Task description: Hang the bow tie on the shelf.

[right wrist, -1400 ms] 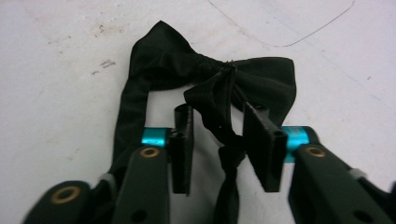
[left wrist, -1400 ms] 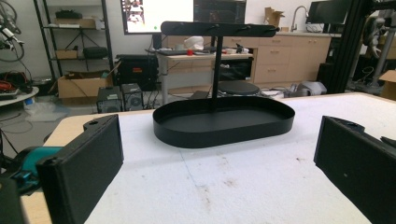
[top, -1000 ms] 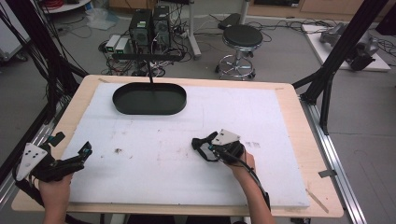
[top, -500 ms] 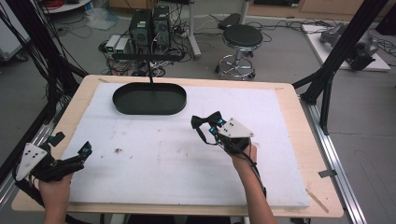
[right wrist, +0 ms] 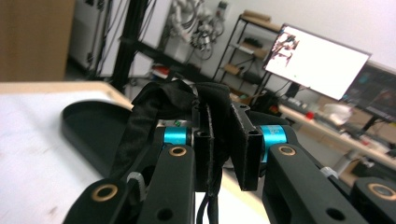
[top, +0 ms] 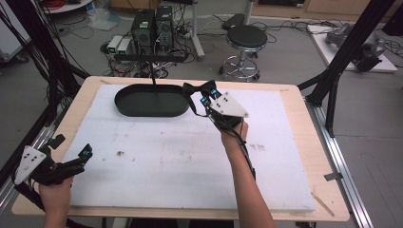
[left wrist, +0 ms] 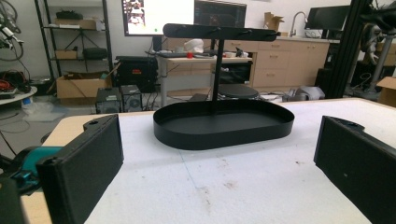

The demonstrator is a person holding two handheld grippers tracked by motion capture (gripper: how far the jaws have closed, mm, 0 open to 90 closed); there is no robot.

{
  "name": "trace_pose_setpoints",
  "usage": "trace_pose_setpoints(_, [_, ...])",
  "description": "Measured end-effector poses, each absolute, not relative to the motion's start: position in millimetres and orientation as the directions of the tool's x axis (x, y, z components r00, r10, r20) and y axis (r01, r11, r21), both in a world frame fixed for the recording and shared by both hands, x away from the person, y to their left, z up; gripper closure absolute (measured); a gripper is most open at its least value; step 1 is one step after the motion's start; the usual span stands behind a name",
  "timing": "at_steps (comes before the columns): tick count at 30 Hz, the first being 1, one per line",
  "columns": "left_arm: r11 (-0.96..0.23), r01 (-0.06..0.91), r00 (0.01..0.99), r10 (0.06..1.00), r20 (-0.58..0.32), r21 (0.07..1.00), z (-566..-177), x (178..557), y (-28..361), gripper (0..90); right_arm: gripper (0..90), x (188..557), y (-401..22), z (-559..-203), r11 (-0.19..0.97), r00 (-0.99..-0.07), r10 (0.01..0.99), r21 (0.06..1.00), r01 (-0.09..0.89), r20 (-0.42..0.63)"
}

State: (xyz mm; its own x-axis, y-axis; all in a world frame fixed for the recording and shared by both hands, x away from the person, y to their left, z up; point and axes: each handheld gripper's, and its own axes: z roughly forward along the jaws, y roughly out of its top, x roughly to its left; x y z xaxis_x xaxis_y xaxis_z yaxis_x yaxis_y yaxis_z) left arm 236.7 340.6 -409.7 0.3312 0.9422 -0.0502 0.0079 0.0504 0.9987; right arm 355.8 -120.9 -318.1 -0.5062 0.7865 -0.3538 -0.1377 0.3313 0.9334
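Right gripper has travelled from mid-mat toward the far side over the last second and now sits raised at the right end of the black tray; left gripper has not shifted.

Wooden table carries a white mat over most of its top, stained in spots near the left-centre. Black oval tray stands on the far left-centre part of the mat; a thin post rises from it to a horizontal bar.

Right forearm enters from the near edge and reaches diagonally far-left, wrist extended, hand wrapped around the gripper body, grey three-cornered plate facing up. Its jaws point far-left, just beside the tray's right rim. In the right gripper view the jaws stand close together, clamped on a piece of black fabric or strap that bunches above and left of them; what the item is cannot be told.

Left hand rests low at the near left corner of the table, gripper pointing right and slightly far. In the left gripper view its jaws stand wide apart with nothing between them, the tray well ahead.
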Motion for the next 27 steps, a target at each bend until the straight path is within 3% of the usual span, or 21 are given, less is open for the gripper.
trace_pose_setpoints(14, [0.076,-0.005,0.338,0.939,-0.070,0.997,-411,237,343,1.8,80.5,402,-77,-289,0.306,-0.441,0.813,0.923,-0.233,-0.381])
trace_pose_setpoints(27, [0.049,0.000,0.344,0.938,-0.046,0.999,-411,237,342,1.8,80.5,445,-50,-297,0.269,-0.426,0.840,0.940,-0.210,-0.336])
